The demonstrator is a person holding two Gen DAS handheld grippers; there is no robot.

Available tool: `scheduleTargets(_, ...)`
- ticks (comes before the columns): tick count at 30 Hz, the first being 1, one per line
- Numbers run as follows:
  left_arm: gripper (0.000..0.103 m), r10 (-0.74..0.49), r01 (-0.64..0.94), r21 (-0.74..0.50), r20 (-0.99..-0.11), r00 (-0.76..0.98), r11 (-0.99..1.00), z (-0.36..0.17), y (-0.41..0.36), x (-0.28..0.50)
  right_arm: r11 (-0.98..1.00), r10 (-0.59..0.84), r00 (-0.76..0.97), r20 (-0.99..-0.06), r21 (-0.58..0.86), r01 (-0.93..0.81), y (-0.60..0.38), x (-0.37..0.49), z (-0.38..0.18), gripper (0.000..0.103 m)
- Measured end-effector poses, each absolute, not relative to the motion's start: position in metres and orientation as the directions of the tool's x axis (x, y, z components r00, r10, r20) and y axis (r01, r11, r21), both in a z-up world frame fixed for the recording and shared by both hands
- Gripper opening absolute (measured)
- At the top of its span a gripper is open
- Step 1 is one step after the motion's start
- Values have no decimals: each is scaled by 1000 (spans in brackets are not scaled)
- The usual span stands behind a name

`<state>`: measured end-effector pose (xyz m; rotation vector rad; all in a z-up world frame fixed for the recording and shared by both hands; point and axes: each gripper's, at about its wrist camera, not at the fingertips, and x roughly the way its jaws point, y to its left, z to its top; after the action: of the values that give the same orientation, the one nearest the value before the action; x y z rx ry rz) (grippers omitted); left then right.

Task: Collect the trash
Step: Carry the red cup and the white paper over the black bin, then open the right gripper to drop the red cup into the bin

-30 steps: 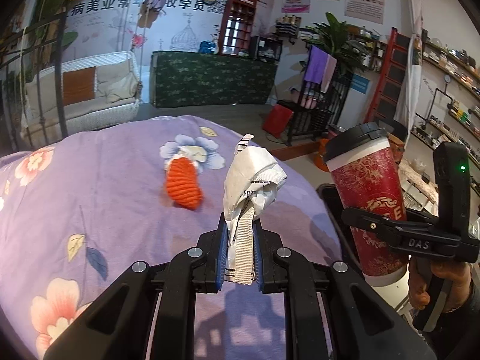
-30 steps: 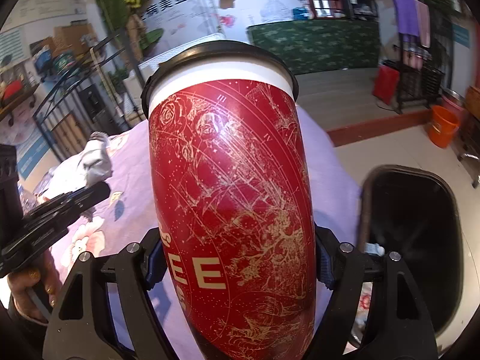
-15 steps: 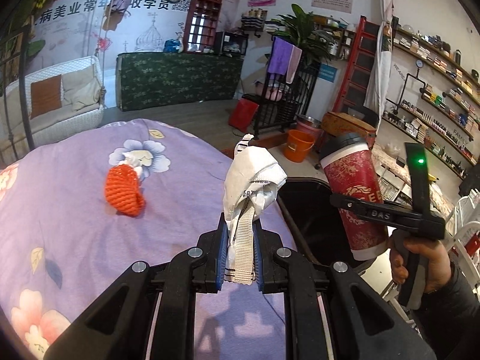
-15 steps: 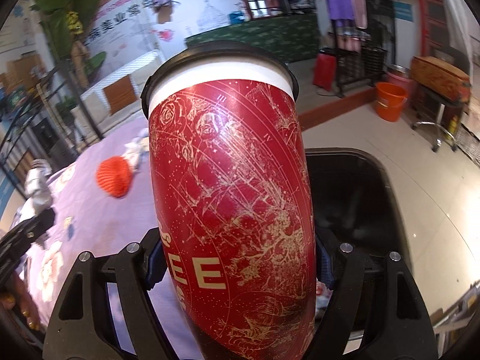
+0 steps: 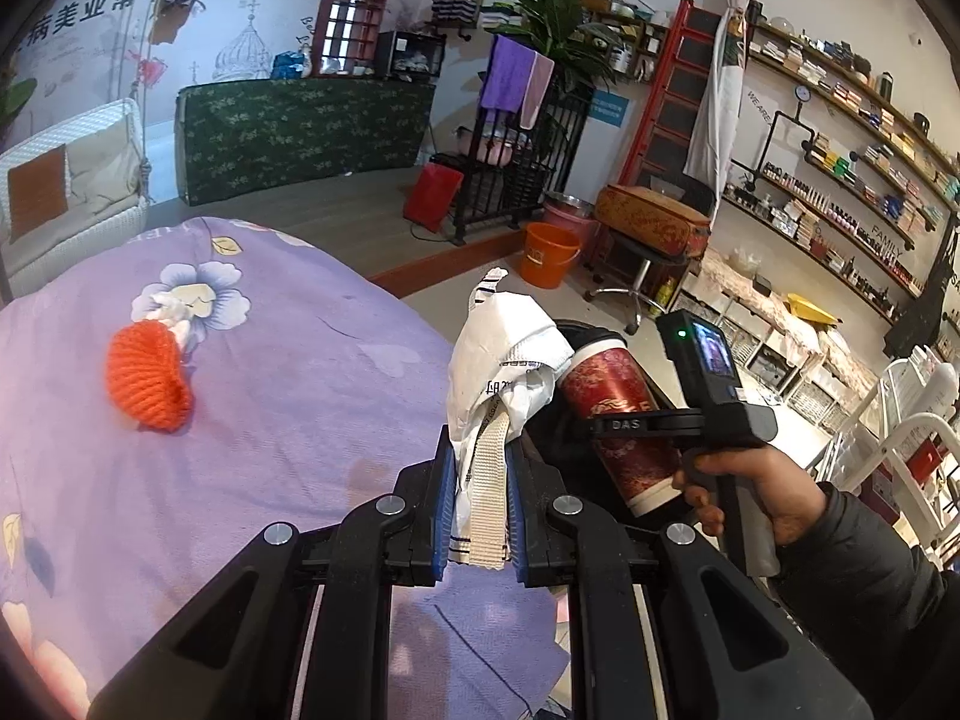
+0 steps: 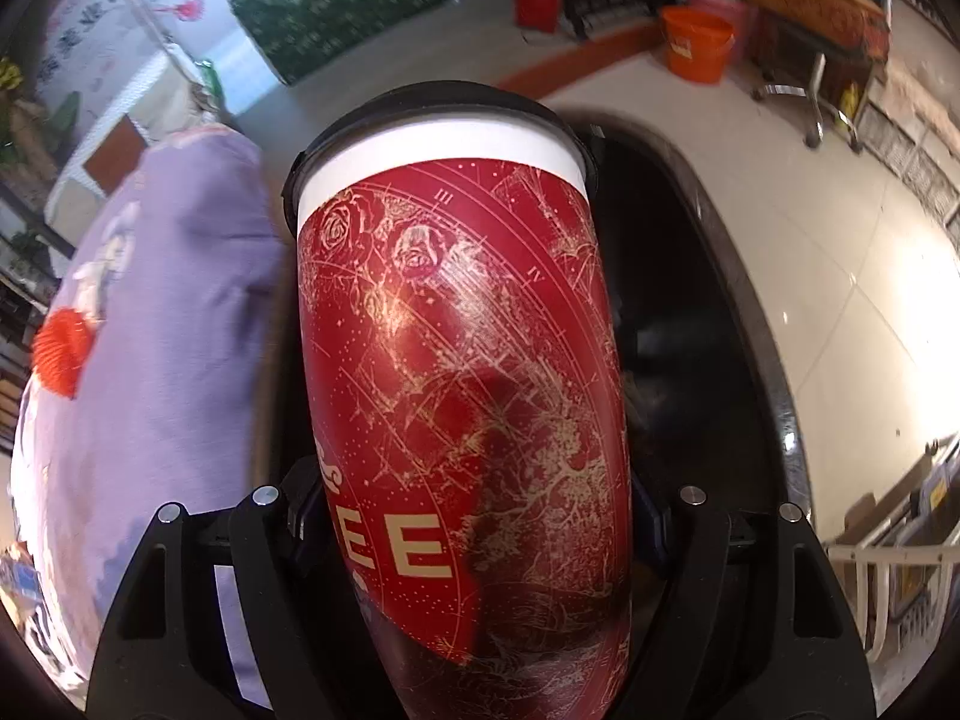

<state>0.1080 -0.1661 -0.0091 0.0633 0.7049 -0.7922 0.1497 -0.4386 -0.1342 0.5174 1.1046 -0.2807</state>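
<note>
My left gripper [image 5: 478,516] is shut on a crumpled white wrapper with a woven strap [image 5: 501,372], held above the edge of the purple flowered tablecloth [image 5: 270,450]. The right gripper [image 6: 474,528] is shut on a tall red paper cup with a black lid [image 6: 462,372]; the cup [image 5: 618,414] is tilted lid-down over the black trash bin [image 6: 690,312] beside the table. In the left wrist view a person's hand [image 5: 756,492] holds that right gripper [image 5: 636,423]. An orange knitted object [image 5: 147,378] lies on the cloth at the left.
An orange bucket [image 5: 549,255], a stool with a brown cushion [image 5: 651,219] and a black rack [image 5: 510,180] stand on the tiled floor beyond the bin. Shelves line the right wall. White frame furniture [image 5: 906,468] is at the far right.
The right gripper has dropped and tipped downward with the cup, now over the bin's opening. The left gripper carried the wrapper rightward towards the table edge and bin.
</note>
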Motion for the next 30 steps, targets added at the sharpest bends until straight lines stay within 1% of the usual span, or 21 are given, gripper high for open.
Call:
scheduleTargets(5, 15, -633, 686, -203, -623, 460, 698, -15, -178, 105, 827, 55, 395, -917, 263, 496, -447, 156, -145, 77)
scheduleTargets(11, 15, -638, 700, -209, -638, 431, 683, -18, -189, 104, 810, 83, 407, -910, 299, 504, -447, 145, -154, 77)
scheduleTargets(16, 15, -642, 712, -206, -643, 418, 671, -18, -196, 105, 810, 86, 428, -900, 314, 496, -439, 136, -149, 77)
scheduleTargets(18, 15, -645, 714, -211, -643, 413, 668, -19, -198, 106, 812, 69, 429, -901, 300, 500, -440, 136, -147, 81)
scheduleTargets(25, 15, -649, 740, -201, -655, 386, 643, -21, -217, 107, 796, 56, 473, -879, 326, 510, -438, 131, -131, 81)
scheduleTargets(30, 15, -654, 773, -224, -693, 302, 594, -31, -253, 109, 793, -28, 513, -858, 293, 534, -437, 112, -109, 81)
